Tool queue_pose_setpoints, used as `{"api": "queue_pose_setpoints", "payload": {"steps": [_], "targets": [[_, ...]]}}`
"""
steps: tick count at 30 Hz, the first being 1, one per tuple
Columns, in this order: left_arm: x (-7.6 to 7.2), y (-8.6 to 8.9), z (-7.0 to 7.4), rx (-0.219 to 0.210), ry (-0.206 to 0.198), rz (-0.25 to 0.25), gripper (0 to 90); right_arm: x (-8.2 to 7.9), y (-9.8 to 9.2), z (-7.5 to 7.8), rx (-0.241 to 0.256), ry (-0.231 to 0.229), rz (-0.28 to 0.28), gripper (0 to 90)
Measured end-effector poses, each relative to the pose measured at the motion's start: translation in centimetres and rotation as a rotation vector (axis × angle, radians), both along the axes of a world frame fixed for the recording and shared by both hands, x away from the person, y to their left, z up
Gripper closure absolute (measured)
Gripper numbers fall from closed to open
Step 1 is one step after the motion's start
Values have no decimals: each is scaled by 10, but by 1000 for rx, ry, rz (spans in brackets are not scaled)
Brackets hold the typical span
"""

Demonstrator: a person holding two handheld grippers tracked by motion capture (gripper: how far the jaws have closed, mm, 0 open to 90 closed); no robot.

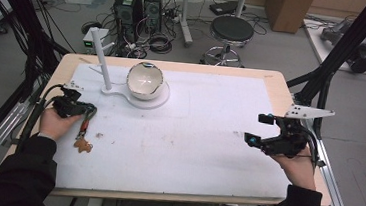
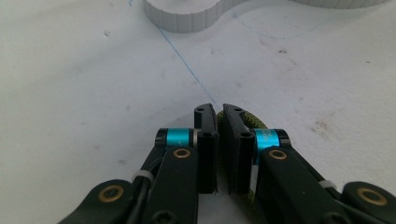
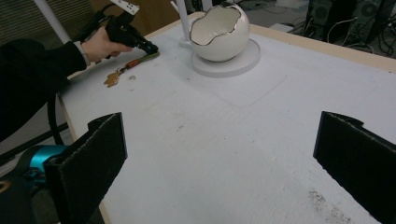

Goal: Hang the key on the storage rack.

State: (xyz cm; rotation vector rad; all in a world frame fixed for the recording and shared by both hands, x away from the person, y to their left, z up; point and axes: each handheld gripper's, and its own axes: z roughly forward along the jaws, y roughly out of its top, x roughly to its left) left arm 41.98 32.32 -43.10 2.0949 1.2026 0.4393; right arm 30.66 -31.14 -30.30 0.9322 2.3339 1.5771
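A keychain lies on the white mat (image 1: 192, 144) at the left: a brown bear-shaped charm (image 1: 83, 145) on a green and red strap (image 1: 87, 122). My left gripper (image 1: 91, 109) is shut on the strap's upper end. In the left gripper view the jaws (image 2: 218, 114) stand nearly together, with a bit of green strap (image 2: 256, 122) showing behind them. My right gripper (image 1: 258, 128) hovers at the table's right side, open wide with nothing between its jaws (image 3: 219, 140). The right gripper view shows the charm (image 3: 112, 80) and the left gripper (image 3: 149, 46) farther off.
A white egg-shaped bowl with a gilt rim (image 1: 145, 79) sits on a round white base (image 1: 148, 101) at the back left, with a slanted white post (image 1: 102, 61) beside it. The base's edge (image 2: 187, 18) lies just ahead of the left gripper. Computers and a stool stand beyond the table.
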Motion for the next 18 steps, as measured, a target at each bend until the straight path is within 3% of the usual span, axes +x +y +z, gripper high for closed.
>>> {"api": "queue_pose_setpoints", "payload": {"steps": [2, 6, 10, 12, 18], "targets": [[-4, 1, 6, -39, -22, -20, 843, 1, 1, -1, -2, 5, -7, 18], [-14, 6, 32, -118, -99, -51, 844, 1, 1, -1, 1, 1, -2, 18], [-22, 9, 59, -166, -122, -92, 846, 1, 3, 0, -2, 2, 4, 18], [-27, 8, 71, -173, -132, -111, 846, 1, 4, 0, -3, -1, 4, 18], [-45, 7, 114, -181, -217, -130, 846, -1, 5, 2, 1, -9, 7, 18]]}}
